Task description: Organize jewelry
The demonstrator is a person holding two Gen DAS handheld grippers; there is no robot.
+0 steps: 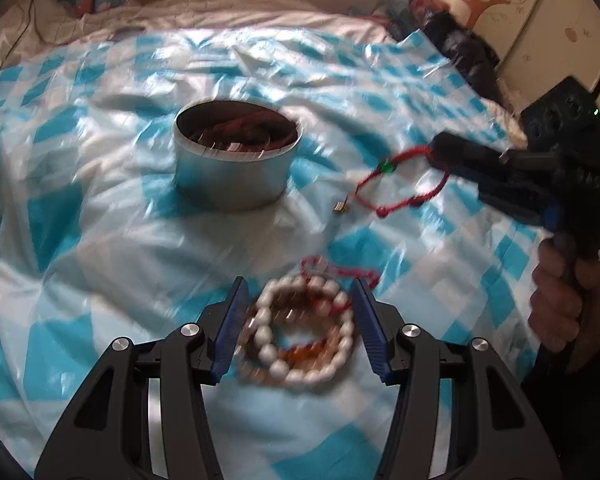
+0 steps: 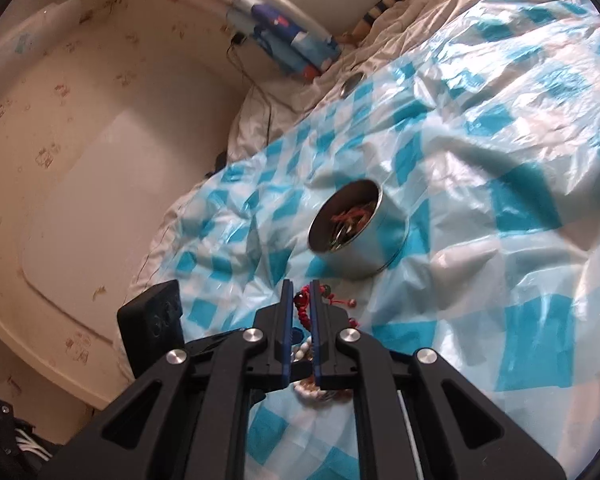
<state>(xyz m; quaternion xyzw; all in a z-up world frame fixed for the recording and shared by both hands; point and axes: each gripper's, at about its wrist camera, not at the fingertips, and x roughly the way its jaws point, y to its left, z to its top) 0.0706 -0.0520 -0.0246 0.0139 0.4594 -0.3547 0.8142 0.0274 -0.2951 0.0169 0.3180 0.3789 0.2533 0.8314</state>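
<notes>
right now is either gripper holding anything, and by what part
The right gripper pinches the red cord bracelet by its cord; the left gripper holds nothing.

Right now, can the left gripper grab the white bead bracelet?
Probably yes. The left gripper is open with its jaws on either side of the white bead bracelet, and nothing lies between. The right gripper is off to the side.

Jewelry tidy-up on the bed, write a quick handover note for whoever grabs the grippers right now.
Right gripper: shut on the red cord bracelet, lifted beside the tin.
Left gripper: open, straddling the bead bracelets; pads not pressing.
Round tin sits on the blue checked sheet, some jewelry already inside.
Left: drop the red bracelet in the tin, then the bead pile and the red string behind it.
</notes>
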